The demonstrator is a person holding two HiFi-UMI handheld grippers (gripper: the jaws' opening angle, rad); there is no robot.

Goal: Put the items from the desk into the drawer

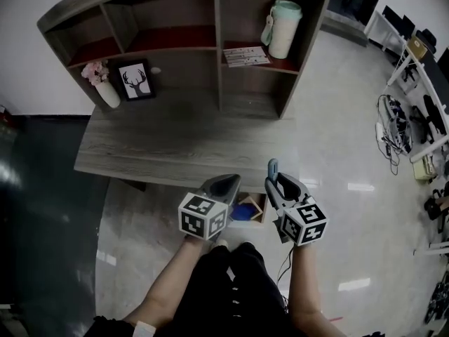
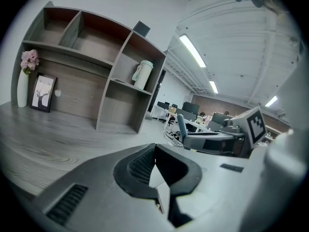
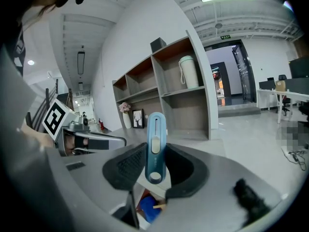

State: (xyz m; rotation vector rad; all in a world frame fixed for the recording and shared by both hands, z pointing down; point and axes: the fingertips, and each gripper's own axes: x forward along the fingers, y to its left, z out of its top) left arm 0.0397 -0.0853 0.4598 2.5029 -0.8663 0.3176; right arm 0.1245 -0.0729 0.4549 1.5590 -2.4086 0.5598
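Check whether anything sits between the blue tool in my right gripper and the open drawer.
Nothing visible does. The right gripper holds the blue tool above the drawer, open below the desk edge with a blue object inside. The left gripper, shut and empty, hangs close at the opening's left.

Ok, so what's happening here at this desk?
A person stands at the wooden desk with a tool in each hand. The right tool is clamped on a slim blue cutter, held upright just off the desk's front edge, over an open drawer that has something blue in it. The left tool is beside it, shut with nothing in it.
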